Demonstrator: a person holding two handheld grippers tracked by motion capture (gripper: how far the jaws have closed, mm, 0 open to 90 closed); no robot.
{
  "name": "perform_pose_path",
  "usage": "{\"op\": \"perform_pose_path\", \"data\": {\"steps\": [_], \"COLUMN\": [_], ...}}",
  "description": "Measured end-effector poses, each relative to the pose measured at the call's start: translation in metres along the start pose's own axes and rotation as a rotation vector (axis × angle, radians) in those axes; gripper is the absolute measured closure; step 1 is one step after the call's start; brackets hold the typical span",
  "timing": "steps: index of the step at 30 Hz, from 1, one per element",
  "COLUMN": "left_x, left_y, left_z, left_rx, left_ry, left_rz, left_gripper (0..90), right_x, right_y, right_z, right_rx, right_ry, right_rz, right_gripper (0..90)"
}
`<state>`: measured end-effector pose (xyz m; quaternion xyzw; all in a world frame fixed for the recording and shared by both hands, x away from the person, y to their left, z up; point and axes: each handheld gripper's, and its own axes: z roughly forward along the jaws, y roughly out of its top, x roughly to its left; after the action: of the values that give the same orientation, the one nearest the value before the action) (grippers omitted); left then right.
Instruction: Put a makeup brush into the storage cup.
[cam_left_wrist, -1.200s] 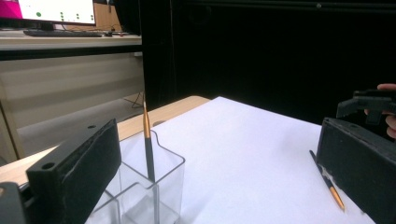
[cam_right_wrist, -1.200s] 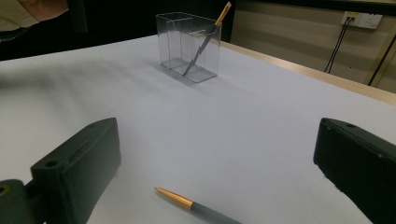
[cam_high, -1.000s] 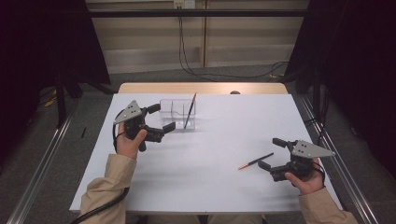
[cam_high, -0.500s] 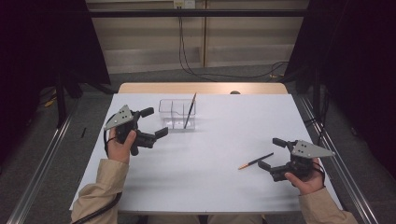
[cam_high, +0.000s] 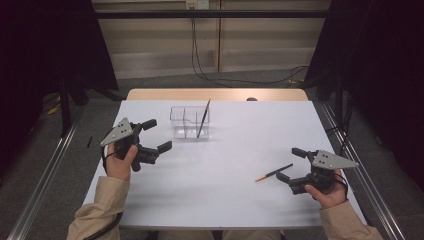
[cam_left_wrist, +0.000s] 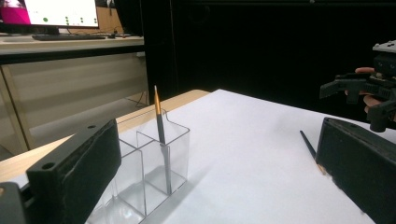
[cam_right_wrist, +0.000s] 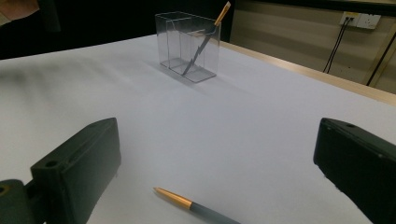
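Just in front of the right gripper (cam_high: 291, 170), a loose pen (cam_high: 273, 172) is lying flat on the white worktop (cam_high: 225, 200), its gold end pointing away from the gripper. In the right gripper view that pen (cam_right_wrist: 196, 206) is sitting low between the two black jaws, which are standing wide apart with nothing between them; the gripper is probably lining up on it this way so the jaws can straddle the barrel and close across it. Well away from that pen, toward the far edge, a clear divided holder (cam_high: 190, 121) is standing upright, and a second pen (cam_high: 203, 119) is leaning inside its end compartment, gold tip up, so the loose pen is likely meant to go there too. Left of the holder, the left gripper (cam_high: 157, 135) is hovering above the worktop with its jaws likewise spread and empty, apparently waiting beside the holder (cam_left_wrist: 149, 168), perhaps to steady it if it tips.
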<state>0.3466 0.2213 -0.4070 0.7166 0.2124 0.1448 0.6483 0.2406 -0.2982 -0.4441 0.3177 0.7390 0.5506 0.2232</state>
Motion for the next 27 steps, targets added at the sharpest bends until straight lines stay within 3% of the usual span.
{"op": "perform_pose_path", "data": {"steps": [27], "left_x": [-0.005], "left_y": [-0.010], "left_z": [-0.039], "left_rx": [-0.008], "left_ry": [0.033], "left_rz": [-0.012], "left_gripper": [0.0], "right_x": [0.001], "right_y": [0.002], "right_z": [0.001], "right_rx": [-0.005], "right_ry": [0.001], "right_rz": [-0.006], "right_gripper": [0.0]}}
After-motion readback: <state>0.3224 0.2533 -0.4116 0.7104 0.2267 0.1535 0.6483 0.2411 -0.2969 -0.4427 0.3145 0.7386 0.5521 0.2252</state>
